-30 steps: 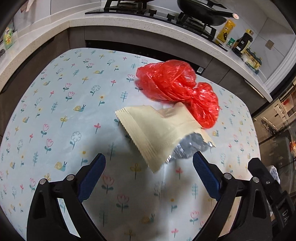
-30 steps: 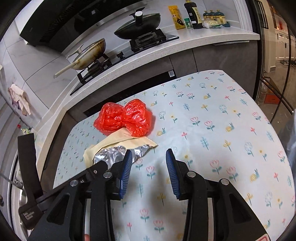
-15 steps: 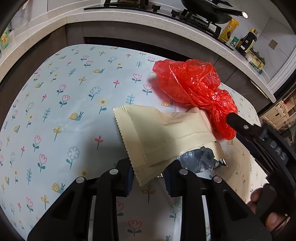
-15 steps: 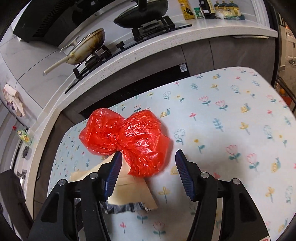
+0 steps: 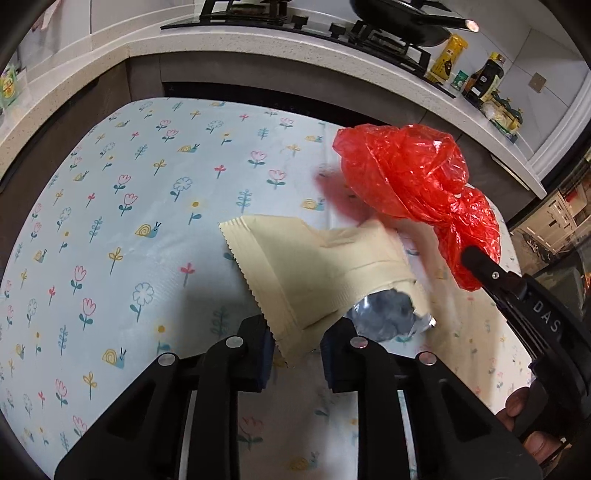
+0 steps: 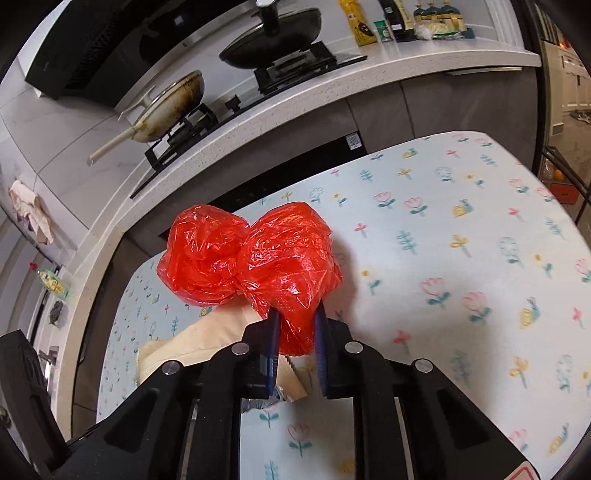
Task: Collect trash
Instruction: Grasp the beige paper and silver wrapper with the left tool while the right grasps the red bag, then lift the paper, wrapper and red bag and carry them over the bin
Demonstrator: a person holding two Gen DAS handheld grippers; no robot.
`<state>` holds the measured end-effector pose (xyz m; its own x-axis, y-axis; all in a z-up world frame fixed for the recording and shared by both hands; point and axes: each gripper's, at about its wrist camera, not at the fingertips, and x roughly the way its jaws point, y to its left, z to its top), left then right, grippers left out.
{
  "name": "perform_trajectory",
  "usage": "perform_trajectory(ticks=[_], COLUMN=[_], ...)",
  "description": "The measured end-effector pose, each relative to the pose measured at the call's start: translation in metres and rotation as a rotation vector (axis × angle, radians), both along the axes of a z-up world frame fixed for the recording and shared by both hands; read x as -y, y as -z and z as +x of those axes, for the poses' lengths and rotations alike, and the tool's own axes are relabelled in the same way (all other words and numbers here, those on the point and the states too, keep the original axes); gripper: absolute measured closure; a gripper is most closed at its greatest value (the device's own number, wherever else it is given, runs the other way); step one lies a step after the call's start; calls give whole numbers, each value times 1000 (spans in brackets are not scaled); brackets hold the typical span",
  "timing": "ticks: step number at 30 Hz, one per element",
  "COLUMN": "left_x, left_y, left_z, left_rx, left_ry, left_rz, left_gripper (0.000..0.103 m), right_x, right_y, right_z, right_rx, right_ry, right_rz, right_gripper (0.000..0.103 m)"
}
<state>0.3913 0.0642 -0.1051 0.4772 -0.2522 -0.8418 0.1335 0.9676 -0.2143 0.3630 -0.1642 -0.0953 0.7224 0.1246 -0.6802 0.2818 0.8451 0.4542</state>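
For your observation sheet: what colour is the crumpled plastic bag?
Red; the plastic bag shows best in the right wrist view.

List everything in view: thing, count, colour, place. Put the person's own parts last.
red plastic bag: 1, red, crumpled, over the table, pinched at its near end.
snack pouch: 1, cream with silver lining, corner clamped above the table.
tablecloth: 1, pale blue, flower and snail print, covers the table.
frying pan: 1, cream with browned inside, on the hob.
lidded wok: 1, black, on the hob.
bottles and packets: several, yellow, green, dark, on the counter.
left gripper: 1, black, blue pads, just closed on the snack pouch.
right gripper: 1, black, blue pads, just closed on the red plastic bag.
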Motion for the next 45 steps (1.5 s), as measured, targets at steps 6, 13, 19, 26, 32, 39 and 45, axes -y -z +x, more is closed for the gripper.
perform_trajectory(ticks=[6,13,19,26,32,39,45], left_x=[23,65,110,161,195,226,247], left_y=[-31,-63,-86,-105,-113,-117,-119], left_z=[-28,-70,-112,-154,-183,-210,-229], left_rx=[52,95,133,172,191,201,209], left_ry=[46,129,216,304,362,408,446], left_rz=[1,1,6,14,27,41,51], left_gripper=[83,83,83,83,83,83,83], right_x=[27,68,107,147,176,203,220], right_y=[-30,-60,-72,-79,-82,-80,-81], right_z=[-54,-130,-187,-245,-286,-326,-352], right_rx=[51,100,122,142,154,160,167], right_ry=[85,190,273,350,404,450,490], right_rz=[15,19,35,40,45,55,60], right_gripper=[87,87,87,87,87,87,87])
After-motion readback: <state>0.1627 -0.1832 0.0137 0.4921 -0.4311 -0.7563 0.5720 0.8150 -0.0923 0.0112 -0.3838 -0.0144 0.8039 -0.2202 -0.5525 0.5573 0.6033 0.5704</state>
